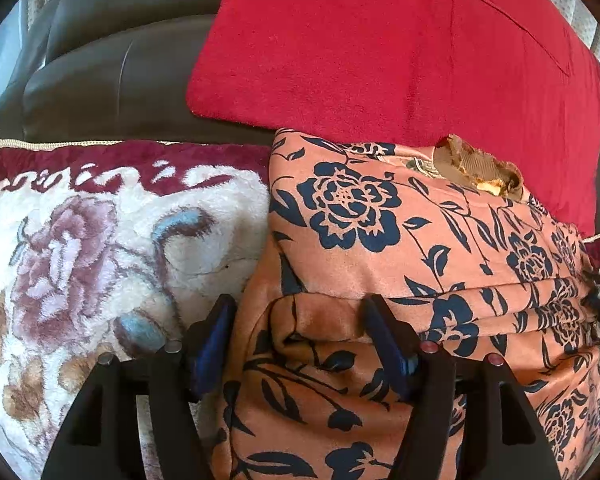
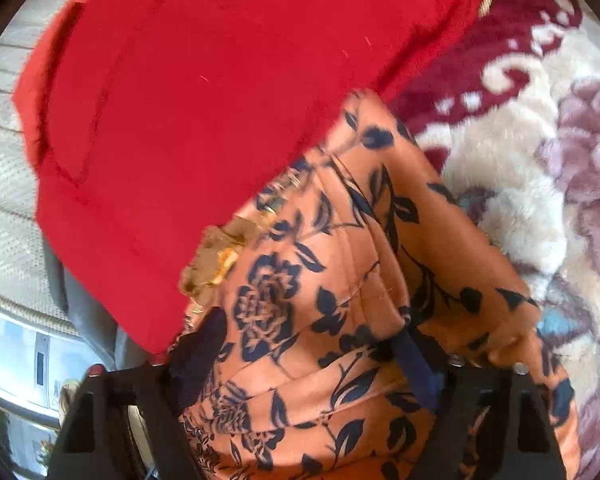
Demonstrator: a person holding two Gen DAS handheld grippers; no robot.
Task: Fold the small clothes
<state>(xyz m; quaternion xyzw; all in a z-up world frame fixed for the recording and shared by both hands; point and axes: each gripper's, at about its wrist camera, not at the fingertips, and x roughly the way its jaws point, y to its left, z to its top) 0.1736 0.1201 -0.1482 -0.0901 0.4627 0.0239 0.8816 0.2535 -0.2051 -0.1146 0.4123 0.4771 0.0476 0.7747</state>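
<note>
An orange garment with dark blue flowers (image 1: 380, 240) lies folded in layers on a plush floral blanket (image 1: 100, 240); its gold embroidered neckline (image 1: 476, 168) shows at the far edge. My left gripper (image 1: 300, 312) is open, its fingers (image 1: 216, 332) spread around the garment's near left corner. In the right wrist view the same garment (image 2: 332, 280) fills the middle. My right gripper (image 2: 304, 340) is open with bunched cloth between its fingers (image 2: 416, 364), at the garment's other end by the neckline (image 2: 216, 256).
A folded red cloth (image 1: 380, 48) lies just beyond the garment, seen also in the right wrist view (image 2: 200, 80). A dark leather sofa back (image 1: 112, 64) rises behind the blanket. A window (image 2: 20, 360) shows at the lower left of the right wrist view.
</note>
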